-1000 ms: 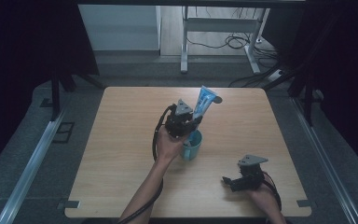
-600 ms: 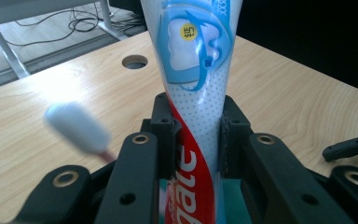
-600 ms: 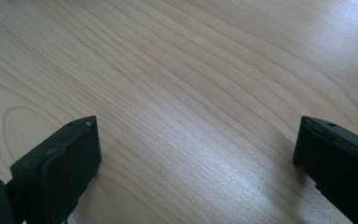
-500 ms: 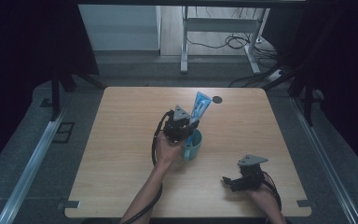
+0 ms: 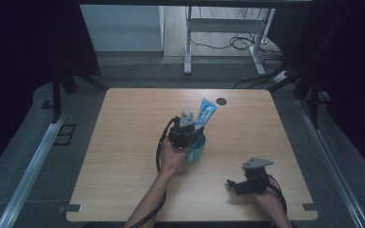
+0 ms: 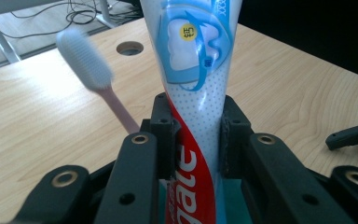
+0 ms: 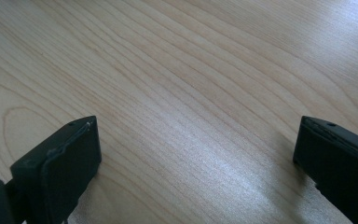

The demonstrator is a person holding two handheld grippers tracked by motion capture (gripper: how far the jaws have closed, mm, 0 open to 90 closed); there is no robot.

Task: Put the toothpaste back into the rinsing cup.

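Over the teal cup (image 5: 197, 151), the left gripper (image 5: 190, 124) clamps a toothpaste tube (image 6: 196, 93) standing upright, flat crimped end up, while the right gripper (image 7: 196, 154) rests with jaws wide apart.

Toothpaste tube (image 6: 193, 88) top & bottom cut off; toothbrush (image 6: 91, 70) head blurred.

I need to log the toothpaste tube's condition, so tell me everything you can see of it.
The toothpaste tube is soft plastic, white and light blue with a red band and white lettering. It stands upright, flat crimped end up, its lower part down in the teal cup. The left gripper clamps its middle. A pink toothbrush stands beside it.
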